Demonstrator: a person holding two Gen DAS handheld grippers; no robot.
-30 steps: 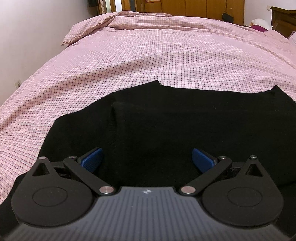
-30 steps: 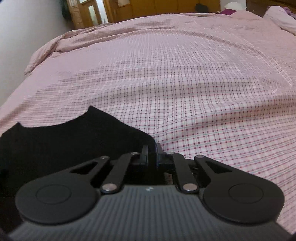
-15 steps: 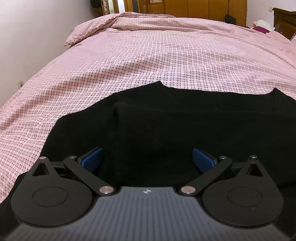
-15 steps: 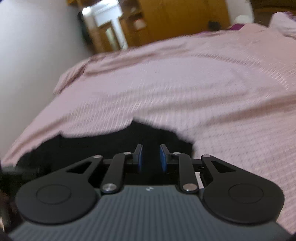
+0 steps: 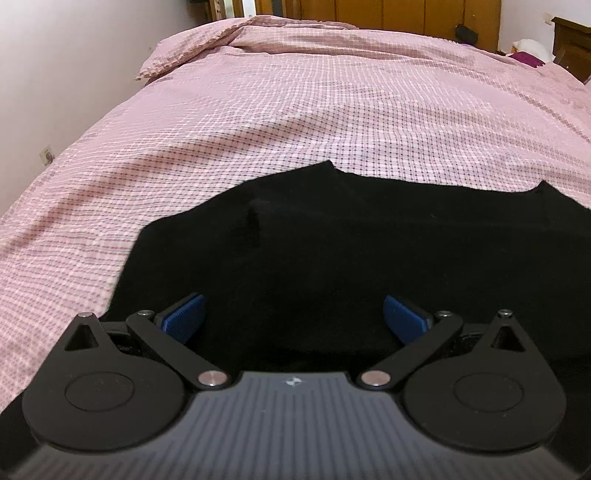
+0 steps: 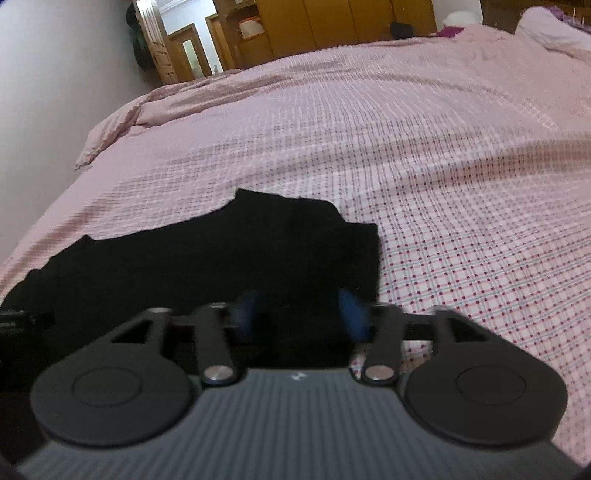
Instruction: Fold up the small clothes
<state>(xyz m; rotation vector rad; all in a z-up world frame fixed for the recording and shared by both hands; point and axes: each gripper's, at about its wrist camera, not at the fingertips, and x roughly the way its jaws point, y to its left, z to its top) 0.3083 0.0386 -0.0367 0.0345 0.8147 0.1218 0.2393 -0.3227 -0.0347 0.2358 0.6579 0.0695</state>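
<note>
Your right gripper point(image 6: 301, 314) has its jaws opening: a second ago the blue pads point(image 6: 351, 314) were pressed together, and now they stand apart and blurred, with the black garment point(image 6: 221, 258) lying under and between them but not pinched. Its right-hand corner now lies folded over, a squared edge at centre frame where a second ago there was a rounded lobe. Your left gripper point(image 5: 293, 319) has stayed as it was, jaws wide, blue pads point(image 5: 183, 317) spread over the same black garment point(image 5: 369, 258), gripping nothing. The garment fills the lower half of that view, flat on the pink checked bedspread point(image 5: 295, 110). Wooden wardrobes point(image 6: 332, 22) line the top edge of the right wrist view, beyond the bed.
</note>
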